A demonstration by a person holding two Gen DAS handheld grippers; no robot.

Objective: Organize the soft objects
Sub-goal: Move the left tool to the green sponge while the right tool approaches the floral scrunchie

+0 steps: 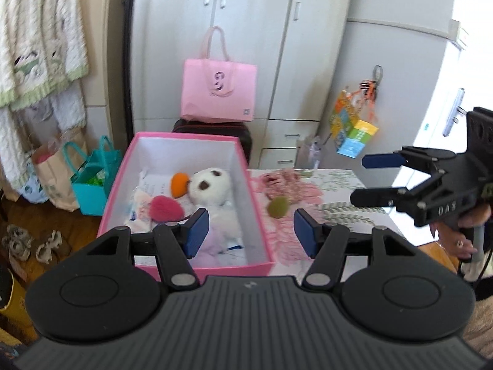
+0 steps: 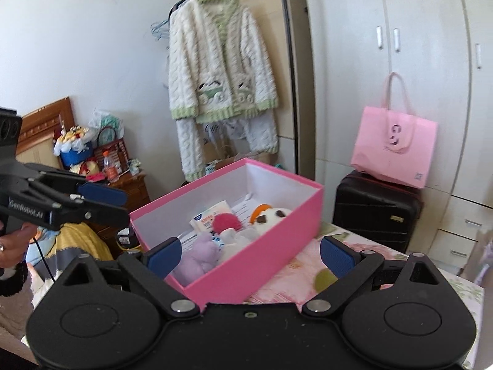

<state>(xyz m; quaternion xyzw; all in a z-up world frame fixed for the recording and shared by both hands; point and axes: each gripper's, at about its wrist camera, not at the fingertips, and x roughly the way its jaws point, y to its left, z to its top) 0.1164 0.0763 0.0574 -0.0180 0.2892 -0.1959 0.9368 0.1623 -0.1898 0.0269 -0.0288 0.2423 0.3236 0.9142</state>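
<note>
Soft toys mostly sit in pink box (image 1: 185, 203); green felt piece (image 1: 278, 207) lies out on the counter (image 1: 336, 212), just beside the box's right wall.

Inside the box: white plush (image 1: 212, 185), orange piece (image 1: 180, 184), pink pom (image 1: 165, 209), lilac plush (image 2: 201, 254), tissue pack (image 2: 209, 215). Left gripper (image 1: 251, 234) hovers over the box's near right corner, jaws partly apart, nothing between them. Right gripper (image 2: 249, 256) hovers near the box's front wall, jaws wide apart, empty; green piece shows near its right pad (image 2: 337, 259). Likely next step: fetch the green piece. Do it well by lowering straight over it, pinching only the felt and not the floral cloth or pink fabric (image 1: 283, 182) beside it, lifting clear of the box wall, then releasing low inside.
</note>
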